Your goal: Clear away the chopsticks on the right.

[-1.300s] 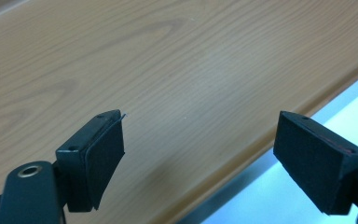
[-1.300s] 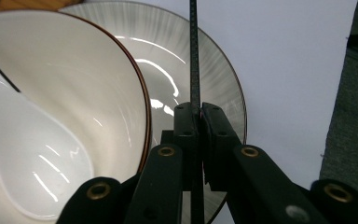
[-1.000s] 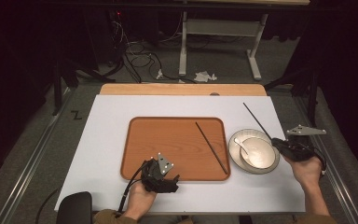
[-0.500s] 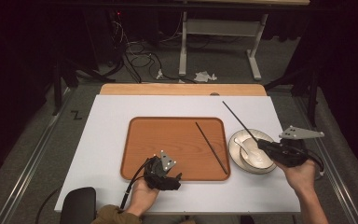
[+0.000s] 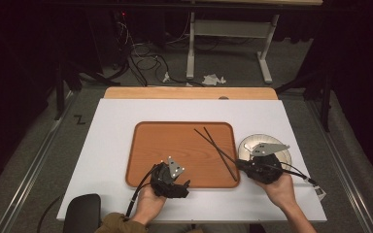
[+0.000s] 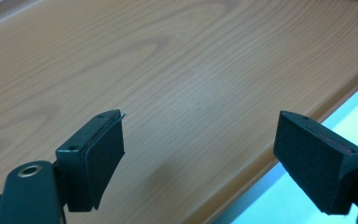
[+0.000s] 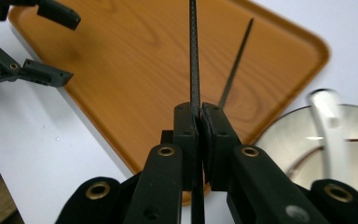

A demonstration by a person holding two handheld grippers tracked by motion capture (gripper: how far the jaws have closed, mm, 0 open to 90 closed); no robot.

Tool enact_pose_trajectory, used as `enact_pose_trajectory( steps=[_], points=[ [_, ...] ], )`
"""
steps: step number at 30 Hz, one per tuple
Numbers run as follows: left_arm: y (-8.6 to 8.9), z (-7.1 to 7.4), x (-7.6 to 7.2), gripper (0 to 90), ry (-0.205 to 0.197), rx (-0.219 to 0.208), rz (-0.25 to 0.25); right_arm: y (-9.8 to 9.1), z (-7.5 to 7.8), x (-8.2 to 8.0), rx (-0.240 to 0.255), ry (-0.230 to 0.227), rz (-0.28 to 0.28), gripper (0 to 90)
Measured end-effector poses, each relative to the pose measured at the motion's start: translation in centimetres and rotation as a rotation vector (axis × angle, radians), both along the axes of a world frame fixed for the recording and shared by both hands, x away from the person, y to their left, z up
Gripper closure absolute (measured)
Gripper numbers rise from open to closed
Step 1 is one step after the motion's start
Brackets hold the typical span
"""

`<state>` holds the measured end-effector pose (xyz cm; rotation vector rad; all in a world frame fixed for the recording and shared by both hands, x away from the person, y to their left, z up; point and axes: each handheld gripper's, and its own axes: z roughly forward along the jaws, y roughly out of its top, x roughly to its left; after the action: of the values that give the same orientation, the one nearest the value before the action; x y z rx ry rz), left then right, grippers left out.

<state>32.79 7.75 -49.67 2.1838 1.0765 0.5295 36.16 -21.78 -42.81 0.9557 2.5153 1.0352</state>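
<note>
You held the right gripper [image 5: 245, 167] at the tray's [image 5: 145, 145] right edge, near its front corner, jaws clamped on one chopstick [image 7: 194, 56]. I think you pinched it low so the tip could swing over the tray beside the 2nd stick [image 7: 237, 63], which lay in the tray w/ its far end near the back edge. Your left gripper [image 6: 200, 154] waited at the tray's front edge, jaws wide apart, nothing between. The plate [image 5: 282, 148] was half hidden by your right gripper; the white thing on it was too blurred to tell.
</note>
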Motion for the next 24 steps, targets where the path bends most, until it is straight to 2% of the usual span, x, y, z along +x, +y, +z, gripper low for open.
enact_pose_trajectory(
  steps=[5,8,10,11,16,17,18,19,20,21,24],
  points=[
    [0.1,0.0,0.1,16.5,-0.001,-0.003,0.006,1.7,-1.2,0.3,-0.022,0.011,-0.011,86.4],
    [-0.1,-0.1,0.1,16.5,0.002,0.006,0.001,2.9,-2.4,0.7,-0.080,0.023,-0.013,86.4],
    [-0.1,-0.1,0.0,16.5,0.002,0.007,-0.003,3.3,-2.9,0.8,-0.091,0.028,-0.018,86.3],
    [-0.2,-0.1,0.0,16.5,0.002,0.013,-0.007,4.0,-3.5,1.2,-0.118,0.039,-0.034,86.3],
    [-0.1,-0.2,0.1,16.5,0.001,0.008,0.001,4.9,-4.1,1.6,-0.138,0.040,-0.068,86.2],
    [-0.2,-0.2,0.1,16.5,0.004,0.014,-0.001,5.3,-4.6,1.8,-0.152,0.044,-0.076,86.1],
    [-0.2,-0.2,0.1,16.5,0.004,0.014,-0.001,5.3,-4.6,1.8,-0.152,0.044,-0.076,86.1],
    [-0.2,-0.2,0.0,16.5,0.004,0.016,-0.007,5.6,-5.2,2.0,-0.176,0.052,-0.077,86.1],
    [-0.2,-0.2,0.0,16.5,0.004,0.016,-0.007,5.6,-5.2,2.0,-0.176,0.052,-0.077,86.1],
    [-0.3,-0.2,-0.1,16.5,0.002,0.016,-0.009,5.9,-5.8,2.1,-0.196,0.064,-0.076,85.9],
    [-0.2,-0.1,-0.1,16.5,-0.002,0.012,-0.008,6.1,-6.2,2.1,-0.209,0.079,-0.074,85.8]
  ],
)
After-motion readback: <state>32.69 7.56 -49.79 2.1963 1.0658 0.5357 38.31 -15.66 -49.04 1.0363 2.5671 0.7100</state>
